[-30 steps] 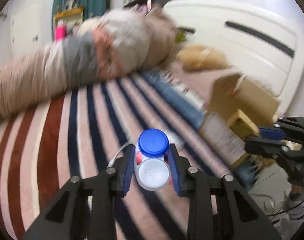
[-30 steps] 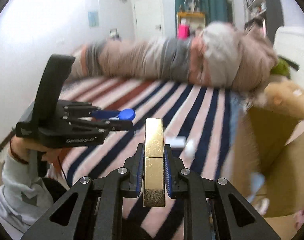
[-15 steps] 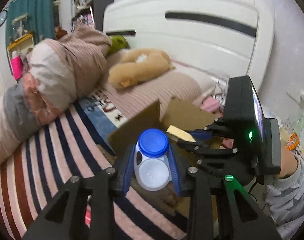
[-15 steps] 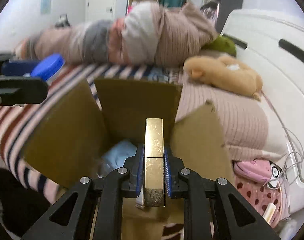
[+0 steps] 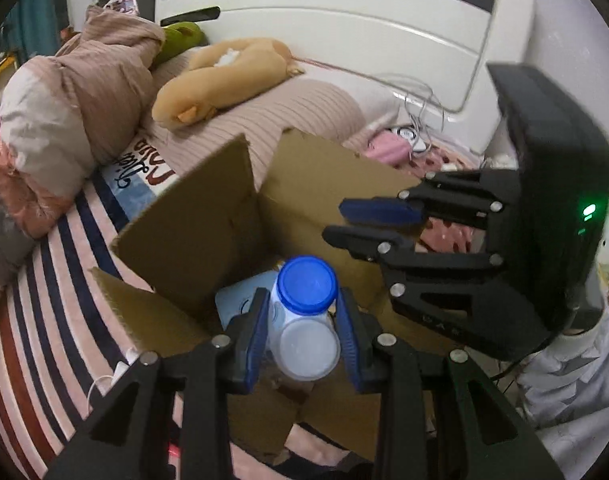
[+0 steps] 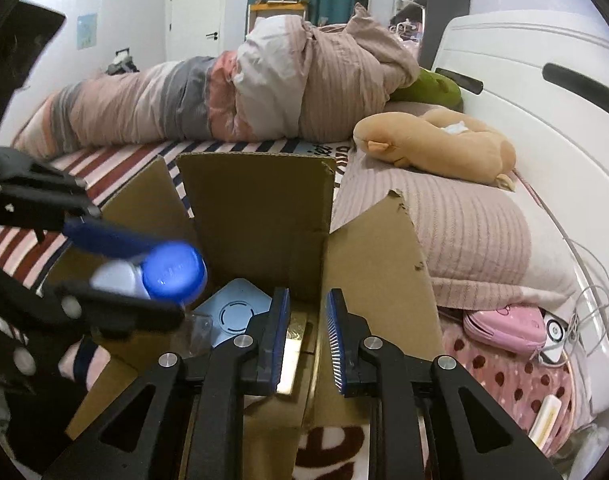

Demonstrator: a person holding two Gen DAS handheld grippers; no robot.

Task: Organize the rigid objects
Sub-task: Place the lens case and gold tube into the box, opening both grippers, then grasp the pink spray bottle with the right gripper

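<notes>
An open cardboard box (image 5: 208,216) stands on the bed, its flaps (image 6: 256,216) up. My left gripper (image 5: 302,336) is shut on a white bottle with a blue cap (image 5: 306,284) and holds it over the box opening; the bottle also shows in the right wrist view (image 6: 172,272). My right gripper (image 6: 306,336) is open and empty over the box. The gold bar (image 6: 290,350) lies inside the box below it, next to a light blue flat object (image 6: 234,312). The right gripper (image 5: 378,222) also shows in the left wrist view, above the box's right side.
A striped bedsheet (image 5: 36,320), a rolled duvet (image 6: 232,92), a tan plush toy (image 6: 436,144) and a ribbed pillow (image 6: 464,232) surround the box. A white headboard (image 5: 344,20) stands behind. A pink pouch (image 6: 504,324) and cables (image 6: 584,280) lie at the right.
Both grippers have moved from the striped sheet to over the box. My right gripper has opened and let go of the gold bar, which now lies in the box.
</notes>
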